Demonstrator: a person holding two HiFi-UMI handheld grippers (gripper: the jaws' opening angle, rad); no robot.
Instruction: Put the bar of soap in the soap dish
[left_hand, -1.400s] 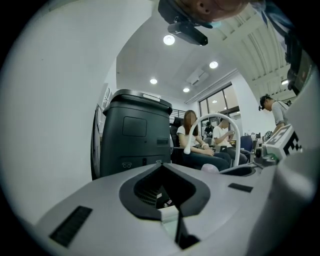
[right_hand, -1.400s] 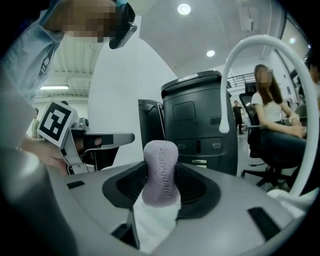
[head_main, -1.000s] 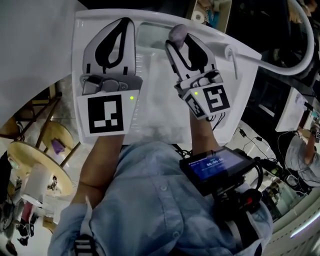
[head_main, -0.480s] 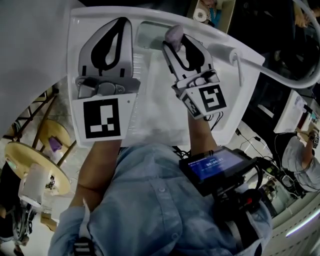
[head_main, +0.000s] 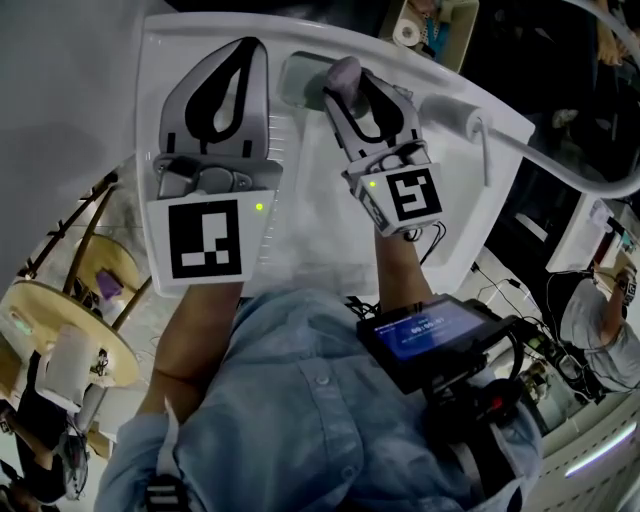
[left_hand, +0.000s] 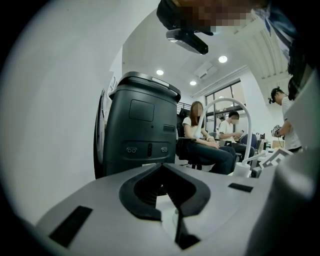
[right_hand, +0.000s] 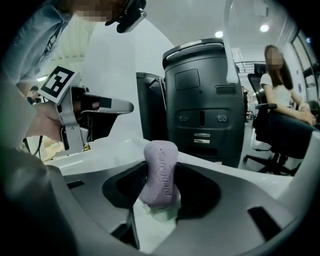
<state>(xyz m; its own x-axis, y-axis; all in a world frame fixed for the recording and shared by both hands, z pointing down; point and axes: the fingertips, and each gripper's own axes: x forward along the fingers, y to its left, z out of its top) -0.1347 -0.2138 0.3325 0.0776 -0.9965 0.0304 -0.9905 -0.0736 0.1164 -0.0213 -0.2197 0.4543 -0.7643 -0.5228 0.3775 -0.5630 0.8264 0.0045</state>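
Observation:
A lilac bar of soap (head_main: 343, 74) stands on end between the jaws of my right gripper (head_main: 346, 88), which is shut on it. In the right gripper view the soap (right_hand: 161, 170) sits upright above a pale green surface (right_hand: 159, 214). The grey-green soap dish (head_main: 298, 80) lies at the far side of the white sink top (head_main: 300, 225), and the soap hangs at the dish's right edge. My left gripper (head_main: 254, 45) rests left of the dish, shut with nothing in it; in its own view the left gripper (left_hand: 162, 167) shows its tips meeting.
A white faucet arm (head_main: 480, 125) runs along the sink top's right side. A dark grey machine (right_hand: 202, 100) stands behind the sink, with seated people (right_hand: 280, 110) to its right. A screen unit (head_main: 435, 335) hangs at the person's chest. Round wooden tables (head_main: 60, 310) lie lower left.
My right gripper has carried the soap a little left, from beside the dish to its right edge. The left gripper has barely moved.

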